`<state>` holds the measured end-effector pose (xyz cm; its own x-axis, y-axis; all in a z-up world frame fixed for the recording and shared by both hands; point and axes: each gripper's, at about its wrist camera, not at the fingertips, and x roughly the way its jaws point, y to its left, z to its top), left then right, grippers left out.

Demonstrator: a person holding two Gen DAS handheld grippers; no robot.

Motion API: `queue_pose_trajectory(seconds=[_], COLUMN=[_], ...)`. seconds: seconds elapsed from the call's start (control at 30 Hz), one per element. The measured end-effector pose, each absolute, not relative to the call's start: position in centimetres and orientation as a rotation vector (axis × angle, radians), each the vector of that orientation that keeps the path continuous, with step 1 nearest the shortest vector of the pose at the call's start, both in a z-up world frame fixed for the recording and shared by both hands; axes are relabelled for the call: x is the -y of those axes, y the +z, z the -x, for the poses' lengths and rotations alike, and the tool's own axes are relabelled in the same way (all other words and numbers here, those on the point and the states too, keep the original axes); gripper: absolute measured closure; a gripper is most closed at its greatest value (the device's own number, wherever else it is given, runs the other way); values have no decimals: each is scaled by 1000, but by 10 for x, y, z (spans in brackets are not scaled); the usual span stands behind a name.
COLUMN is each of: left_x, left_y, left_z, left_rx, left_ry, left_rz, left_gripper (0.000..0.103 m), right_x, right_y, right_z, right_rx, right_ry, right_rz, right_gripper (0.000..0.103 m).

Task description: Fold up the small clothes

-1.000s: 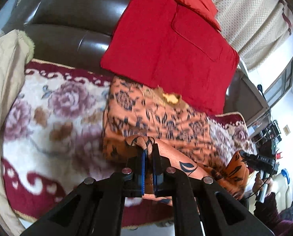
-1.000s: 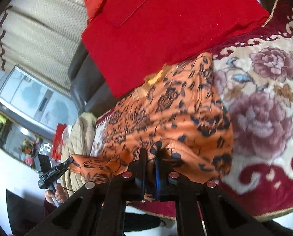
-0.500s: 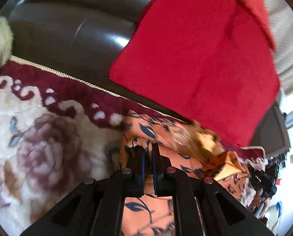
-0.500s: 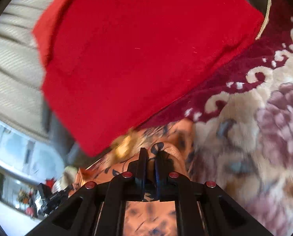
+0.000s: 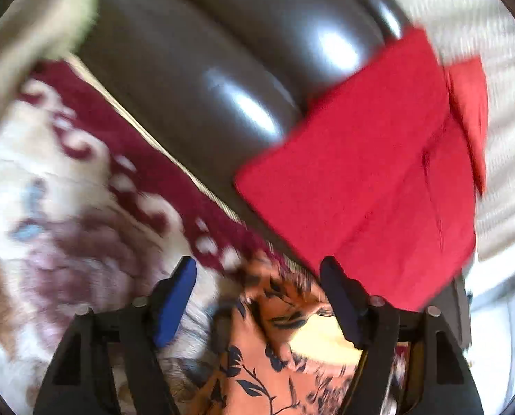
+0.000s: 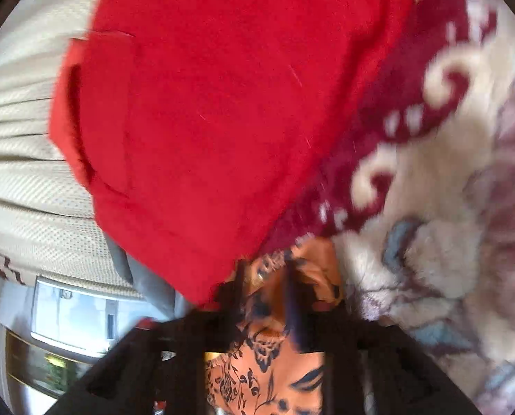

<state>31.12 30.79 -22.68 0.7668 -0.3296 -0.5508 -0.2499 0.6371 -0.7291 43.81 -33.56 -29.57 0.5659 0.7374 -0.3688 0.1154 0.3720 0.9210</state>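
The orange patterned garment (image 5: 271,356) lies on the floral blanket (image 5: 50,207), its far edge near the red cloth (image 5: 371,180) draped on the dark sofa (image 5: 202,69). The left gripper (image 5: 257,297) gapes wide above it. The right gripper (image 6: 268,314) is blurred; I cannot tell its jaws.

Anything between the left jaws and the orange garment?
Nothing visible. The left gripper is open, and the orange patterned garment lies directly between and below its jaws on the floral blanket. The red cloth sits farther back, off the path.
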Motion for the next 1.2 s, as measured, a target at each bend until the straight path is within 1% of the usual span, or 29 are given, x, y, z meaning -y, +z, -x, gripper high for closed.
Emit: queue_pose_trajectory(seconds=[0.03, 0.07, 0.13, 0.17, 0.2, 0.23, 0.27, 0.3, 0.37, 0.43, 0.5, 0.57, 0.63, 0.7, 0.77, 0.83, 0.9, 0.93, 1.03, 1.13, 1.17, 1.2], left_x=[-302, -292, -251, -231, -208, -176, -156, -137, -101, -78, -71, -81, -98, -121, -140, -149, -141, -136, -127, -145, -149, -155], left_y=[-219, -213, -203, -201, -201, -201, -201, -202, -209, -216, -222, -227, -227, -220, -208, -192, -181, -176, -178, -195, -200, -208], left_z=[-306, -304, -296, -292, -287, -281, -277, -275, -277, -286, -302, -332, -361, -380, -384, -369, -350, -331, -293, -244, -231, -218], left_rx=[-749, -789, -877, -908, -936, -953, -958, -968, -1012, -1032, -1037, -1042, -1023, -966, -896, -830, -823, -822, -840, -889, -900, -909], left_ry=[-54, -68, -111, -147, -185, -226, -255, -286, -340, -346, -311, -254, -192, -123, -77, -98, -147, -166, -160, -92, -96, -90], left_rz=[860, 794, 579, 495, 408, 290, 223, 168, 89, 22, -19, 26, 128, 242, 352, 404, 318, 242, 143, 227, 272, 321], left_gripper=[28, 28, 28, 28, 28, 28, 28, 28, 28, 28, 28, 28, 28, 28, 28, 28, 28, 28, 28, 28, 27, 27], right_x=[339, 344, 338, 329, 316, 299, 291, 270, 237, 196, 165, 142, 127, 129, 141, 166, 179, 184, 201, 220, 228, 236], right_y=[-286, -276, -249, -240, -234, -230, -231, -231, -234, -243, -250, -255, -259, -258, -250, -239, -233, -232, -235, -241, -245, -251], right_z=[-432, -423, -402, -395, -387, -379, -373, -368, -356, -356, -365, -383, -413, -434, -444, -436, -420, -411, -380, -350, -336, -321], right_rx=[-883, -840, -784, -800, -823, -845, -863, -887, -932, -990, -1021, -1016, -1027, -1020, -937, -828, -794, -800, -841, -917, -939, -963], right_ry=[469, 441, 432, 449, 461, 476, 489, 511, 553, 588, 598, 589, 557, 532, 516, 522, 552, 562, 594, 634, 657, 666], right_rz=[-1127, -1106, -962, -889, -811, -735, -681, -601, -485, -358, -269, -206, -192, -258, -388, -510, -510, -485, -493, -569, -626, -687], right_gripper=[19, 11, 11, 16, 24, 28, 33, 41, 52, 54, 56, 57, 56, 56, 56, 55, 54, 54, 55, 54, 51, 42])
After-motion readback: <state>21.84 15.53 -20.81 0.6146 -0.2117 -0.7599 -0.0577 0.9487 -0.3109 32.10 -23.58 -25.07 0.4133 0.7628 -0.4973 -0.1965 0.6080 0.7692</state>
